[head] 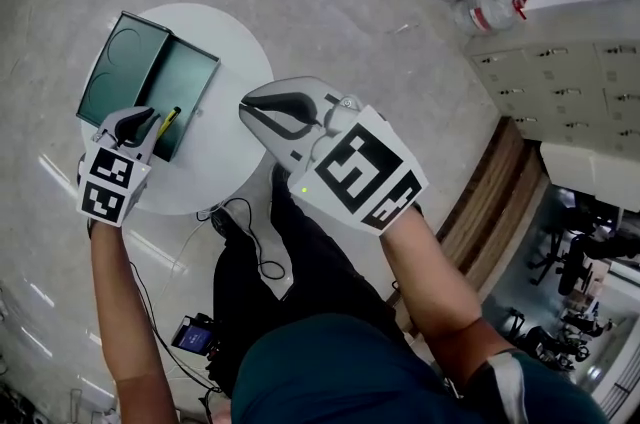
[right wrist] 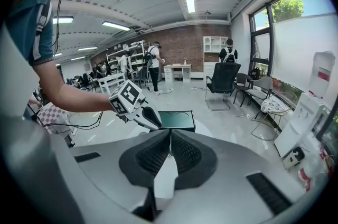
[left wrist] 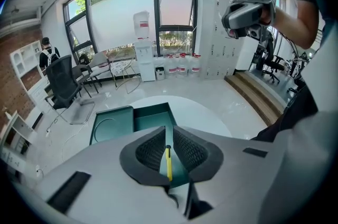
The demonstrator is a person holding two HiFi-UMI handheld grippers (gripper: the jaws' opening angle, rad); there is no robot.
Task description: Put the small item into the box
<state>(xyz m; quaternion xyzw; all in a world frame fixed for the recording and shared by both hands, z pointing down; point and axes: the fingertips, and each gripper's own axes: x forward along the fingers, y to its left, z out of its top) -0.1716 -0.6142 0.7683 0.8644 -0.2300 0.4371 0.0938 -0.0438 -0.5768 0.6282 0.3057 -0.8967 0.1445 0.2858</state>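
Observation:
A small yellow pen [left wrist: 168, 160] is pinched upright between the dark pads of my left gripper [left wrist: 168, 136], which is shut on it. In the head view the left gripper [head: 150, 119] hangs over the near edge of the open green box [head: 188, 82], and the pen [head: 170, 119] sticks out over the box's right half. The box's lid half [head: 115, 64] lies open to the left. My right gripper [head: 250, 104] is raised above the table's right side, shut, with nothing in it; in its own view the right gripper [right wrist: 170, 132] has its jaws closed together.
The box lies on a small round white table [head: 232, 62] on a glossy pale floor. A cable [head: 262, 257] trails by the person's legs. An office chair [left wrist: 66, 85], a water dispenser [left wrist: 141, 46] and wooden steps [left wrist: 251, 88] stand farther off.

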